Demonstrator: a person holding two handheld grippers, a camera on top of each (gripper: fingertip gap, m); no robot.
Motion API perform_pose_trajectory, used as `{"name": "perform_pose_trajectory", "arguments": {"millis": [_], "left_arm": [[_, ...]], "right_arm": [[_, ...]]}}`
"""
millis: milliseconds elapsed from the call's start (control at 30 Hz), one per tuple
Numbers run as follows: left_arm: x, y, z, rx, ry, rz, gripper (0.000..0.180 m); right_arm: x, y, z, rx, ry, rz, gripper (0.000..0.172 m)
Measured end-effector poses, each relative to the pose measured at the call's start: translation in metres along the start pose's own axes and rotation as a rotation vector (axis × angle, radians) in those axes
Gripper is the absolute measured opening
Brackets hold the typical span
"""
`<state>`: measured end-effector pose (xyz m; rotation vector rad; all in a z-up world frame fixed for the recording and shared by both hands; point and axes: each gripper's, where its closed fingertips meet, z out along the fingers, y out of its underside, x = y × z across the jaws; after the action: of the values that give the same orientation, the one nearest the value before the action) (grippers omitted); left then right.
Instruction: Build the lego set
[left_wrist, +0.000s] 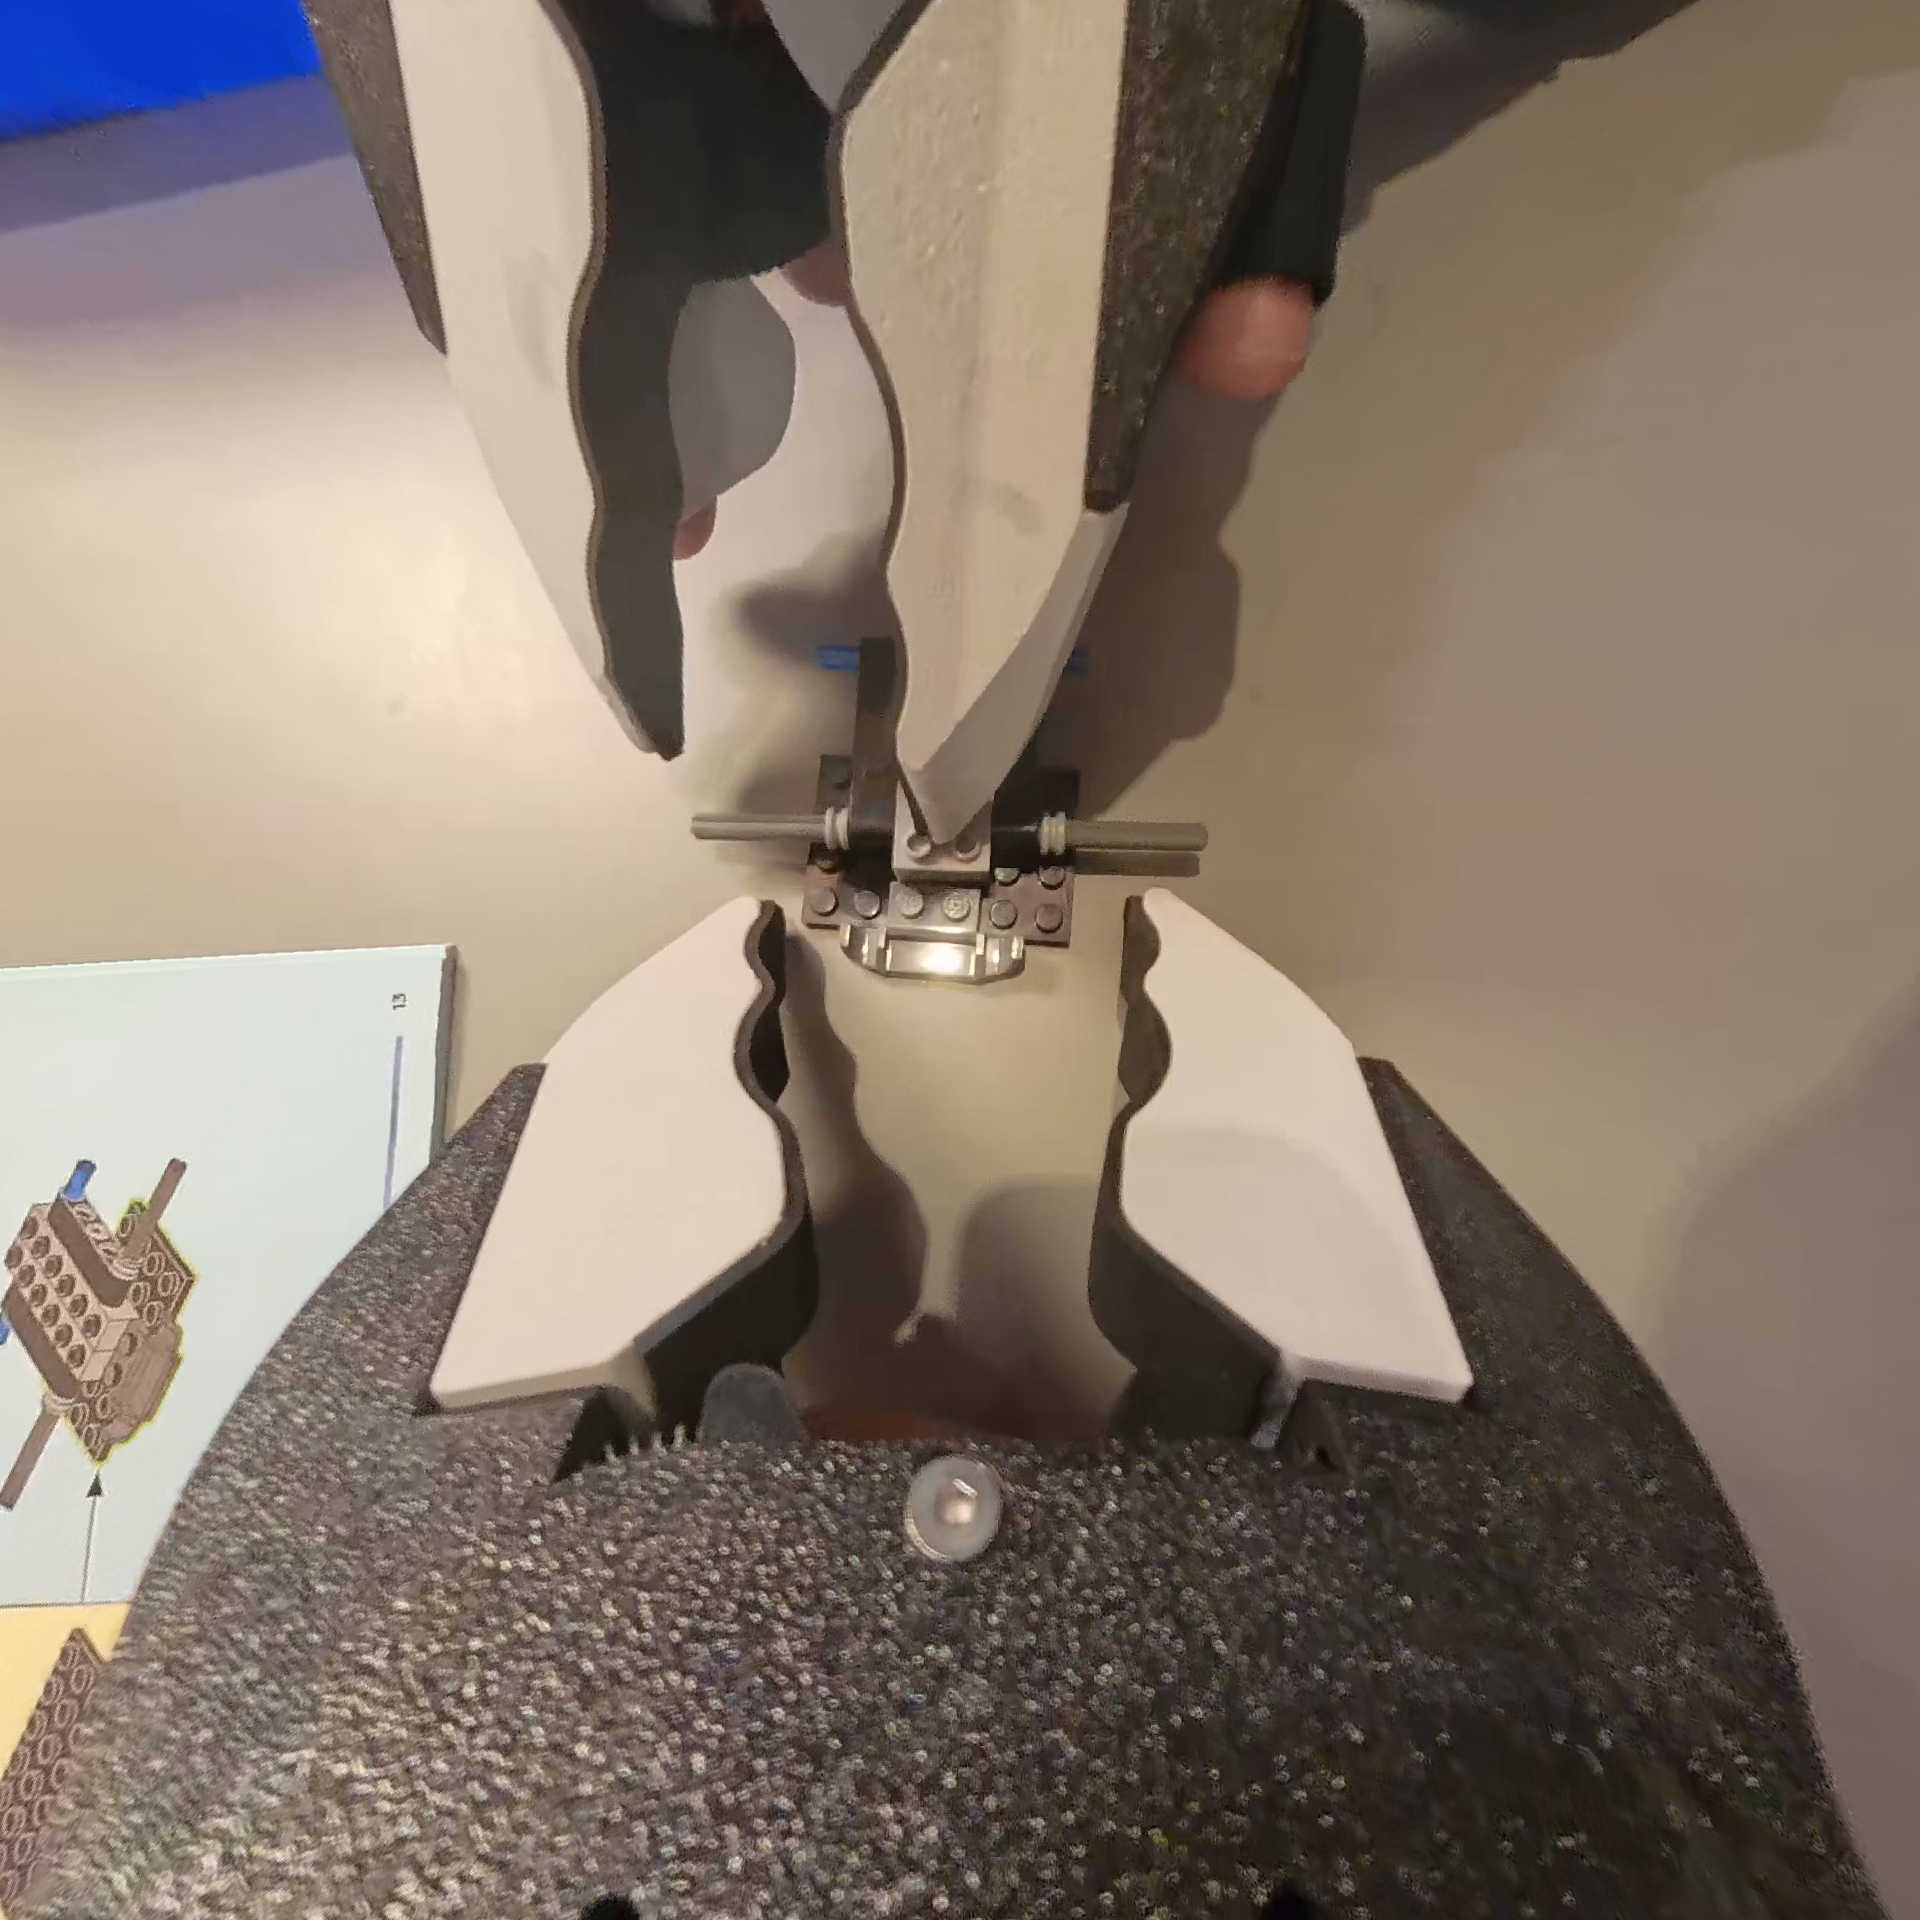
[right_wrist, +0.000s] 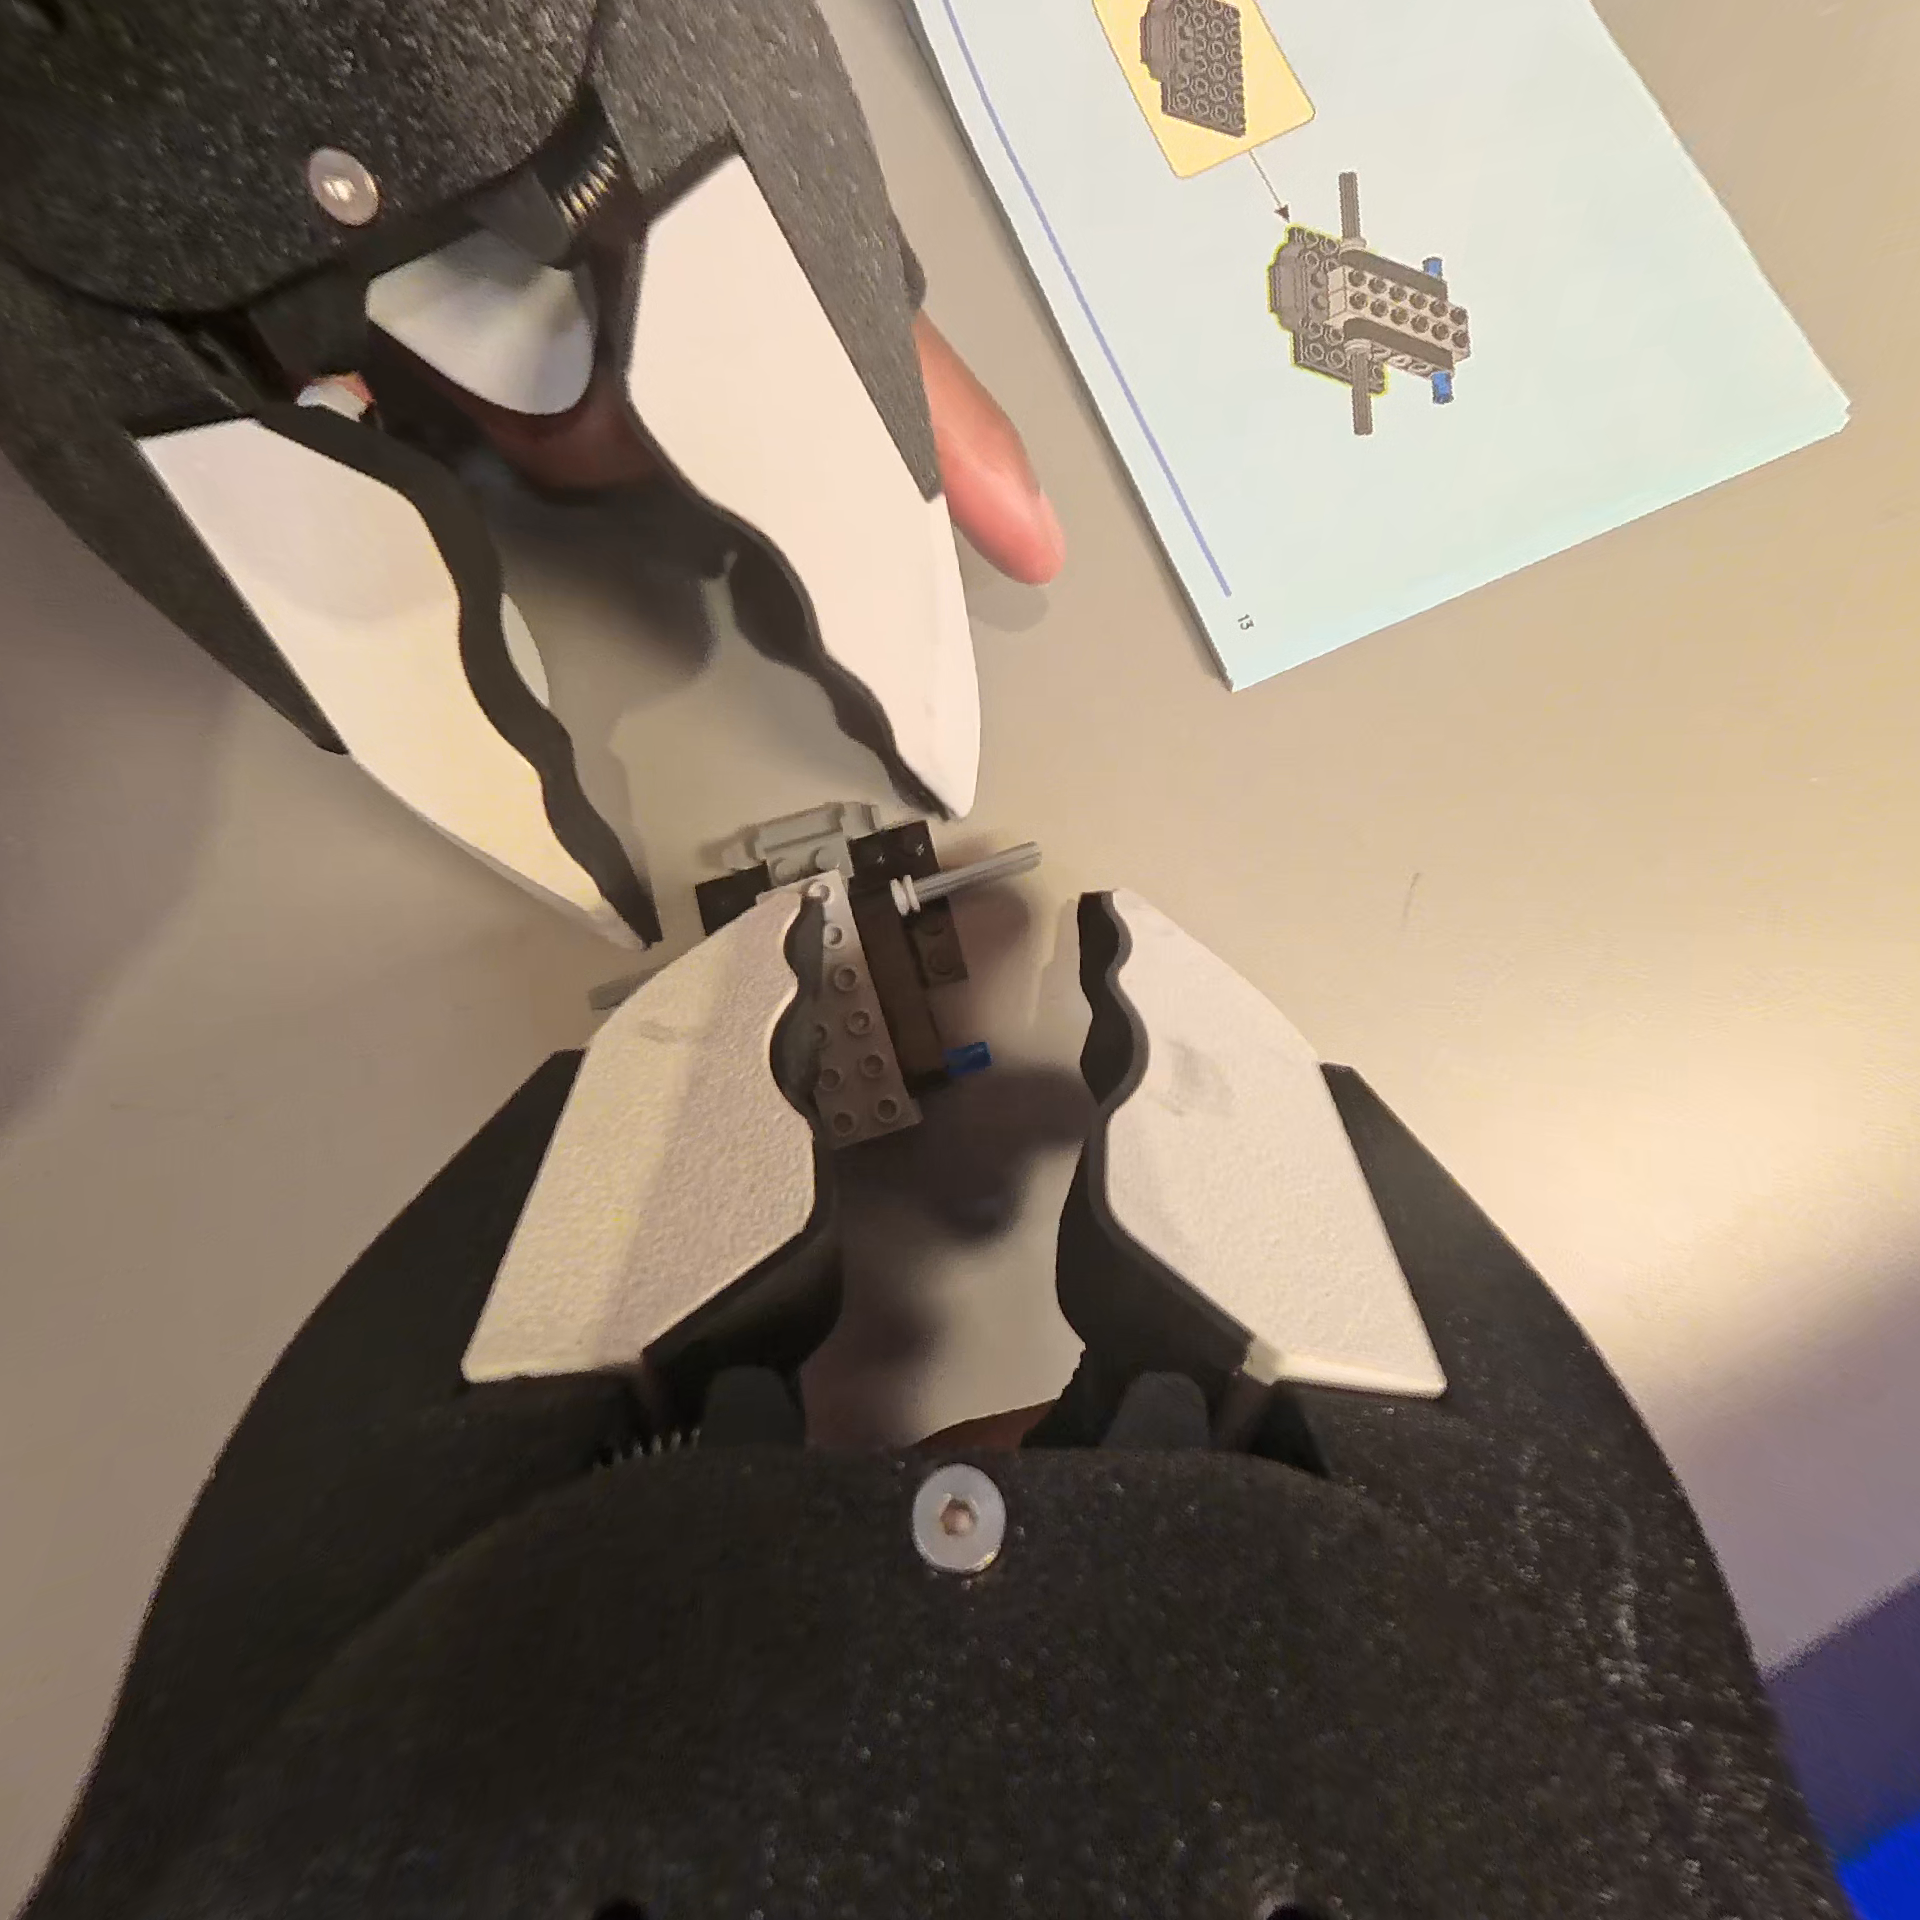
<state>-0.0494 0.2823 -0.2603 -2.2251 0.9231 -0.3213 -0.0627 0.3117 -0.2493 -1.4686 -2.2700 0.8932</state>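
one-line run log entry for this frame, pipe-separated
left gripper: open, brick assembly just ahead | right gripper: open, one finger resting on grey plate | instruction booklet: on table

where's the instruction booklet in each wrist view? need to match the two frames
Left wrist view: instruction booklet at the left edge, below the middle, partly behind the left gripper's body.
Right wrist view: same booklet in the upper right corner, lying flat on the table.
Shared landmark: the brick model with its grey axle, mid-frame between the two grippers in both views.
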Motion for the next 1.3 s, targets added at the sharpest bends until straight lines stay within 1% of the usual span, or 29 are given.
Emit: {"name": "perform_pose_trajectory", "arguments": {"millis": [200,267,667,900,1133,1300], "left_arm": [[0.002,0.0,0.001,-0.004,0.026,0.001,0.058],[0.0,0.0,0.0,-0.002,0.016,-0.004,0.049],[0.002,-0.001,0.0,0.004,0.006,0.021,0.049],[0.003,-0.001,0.0,0.008,-0.001,0.029,0.049],[0.003,-0.002,-0.001,0.013,-0.009,0.037,0.049],[0.003,-0.002,-0.001,0.015,-0.014,0.044,0.049]], "right_arm": [[-0.001,0.0,0.001,0.004,-0.008,0.006,0.048],[-0.004,0.0,0.002,0.002,-0.023,0.008,0.05],[-0.006,0.0,0.002,0.002,-0.036,0.012,0.048],[-0.007,0.0,0.001,0.005,-0.034,-0.002,0.05],[-0.005,-0.006,-0.013,0.059,-0.051,-0.013,0.053],[-0.002,0.001,-0.015,0.04,-0.051,-0.018,0.054]]}}
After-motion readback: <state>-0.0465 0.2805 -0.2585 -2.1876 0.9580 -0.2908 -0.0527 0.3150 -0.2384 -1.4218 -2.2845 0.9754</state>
